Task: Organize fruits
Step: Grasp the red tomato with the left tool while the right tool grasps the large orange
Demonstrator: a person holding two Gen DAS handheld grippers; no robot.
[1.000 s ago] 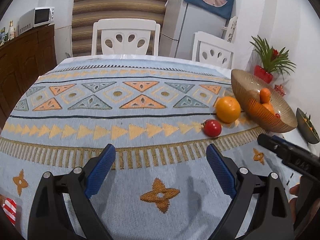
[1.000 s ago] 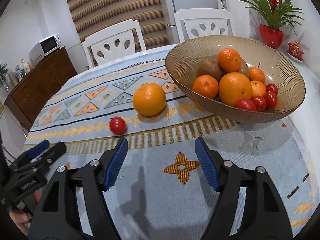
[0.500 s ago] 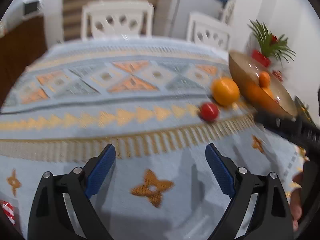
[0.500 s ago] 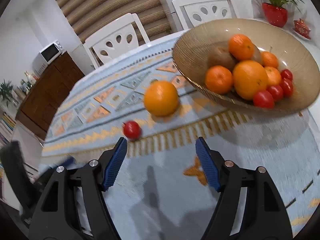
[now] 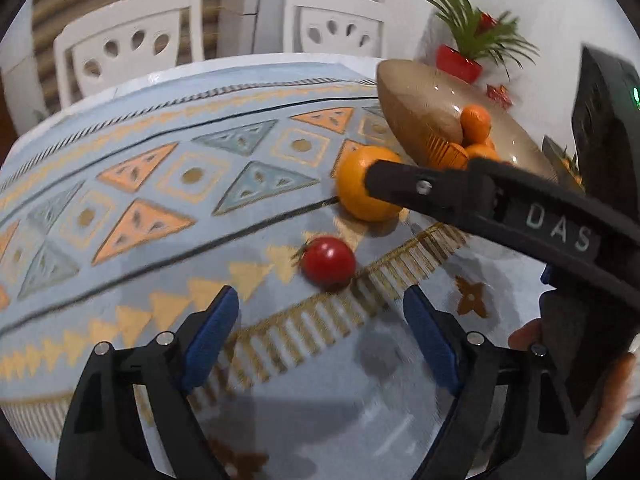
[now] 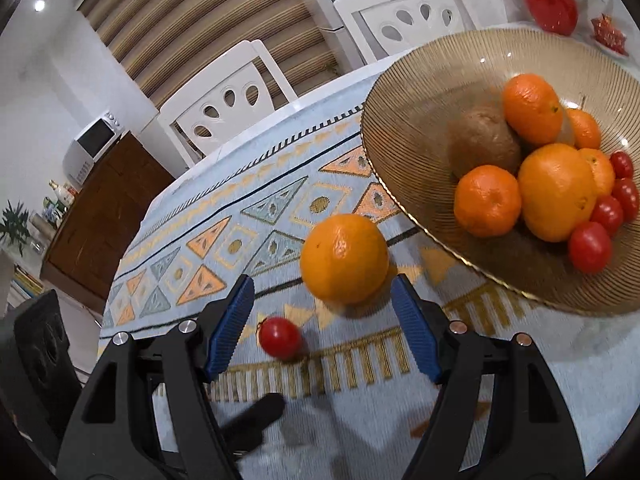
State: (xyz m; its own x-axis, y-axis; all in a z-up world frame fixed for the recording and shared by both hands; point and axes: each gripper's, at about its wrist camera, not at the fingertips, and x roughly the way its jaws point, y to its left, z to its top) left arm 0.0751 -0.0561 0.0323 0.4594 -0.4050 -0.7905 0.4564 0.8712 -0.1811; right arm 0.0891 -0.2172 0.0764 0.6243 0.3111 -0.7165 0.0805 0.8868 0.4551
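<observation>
A loose orange point(image 6: 344, 258) and a small red tomato point(image 6: 280, 338) lie on the patterned tablecloth beside a ribbed amber glass bowl point(image 6: 420, 92) holding oranges, tangerines, a kiwi and several tomatoes. My right gripper point(image 6: 322, 292) is open, and the orange sits just beyond its blue tips, untouched. In the left wrist view the tomato point(image 5: 328, 262) lies just ahead of my left gripper point(image 5: 320, 308), whose jaws are closing with nothing between them. One finger point(image 5: 432, 188) of the right gripper crosses in front of the orange point(image 5: 356, 196) near the bowl point(image 5: 416, 108).
Two white chairs point(image 5: 128, 44) point(image 5: 332, 24) stand at the table's far edge. A plant in a red pot point(image 5: 458, 62) and a red ornament point(image 5: 498, 94) sit behind the bowl. A wooden sideboard point(image 6: 108, 216) with a microwave point(image 6: 92, 148) is at left.
Both grippers have moved in on the loose fruit and rolled. The tomato is now close before the left tips, and the orange before the right. The left jaws have narrowed.
</observation>
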